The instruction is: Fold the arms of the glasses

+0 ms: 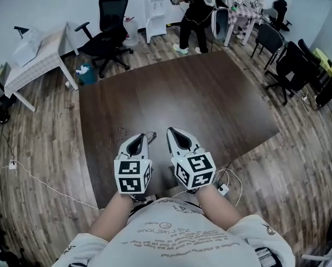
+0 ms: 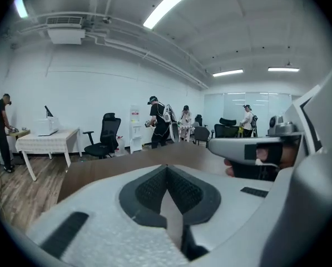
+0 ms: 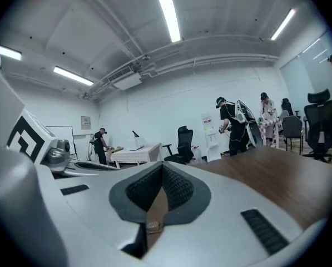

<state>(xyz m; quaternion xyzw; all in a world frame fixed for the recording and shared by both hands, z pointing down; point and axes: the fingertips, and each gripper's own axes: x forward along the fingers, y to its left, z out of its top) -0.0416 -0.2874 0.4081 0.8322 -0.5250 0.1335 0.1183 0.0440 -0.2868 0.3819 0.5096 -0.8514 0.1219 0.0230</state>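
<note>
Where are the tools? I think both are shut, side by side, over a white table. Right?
Not quite. The left tool and the right tool are shut and side by side, but the table under them is dark brown, not white. The head view shows it.

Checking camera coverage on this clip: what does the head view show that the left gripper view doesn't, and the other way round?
Head view only: the person's shirt and a white cable trailing across the floor.
Left gripper view only: the ceiling strip light, a wall air unit, and a person standing at the white table.
Both: the dark brown table, the black office chair, and the left tool, its jaws together with nothing between them.
</note>
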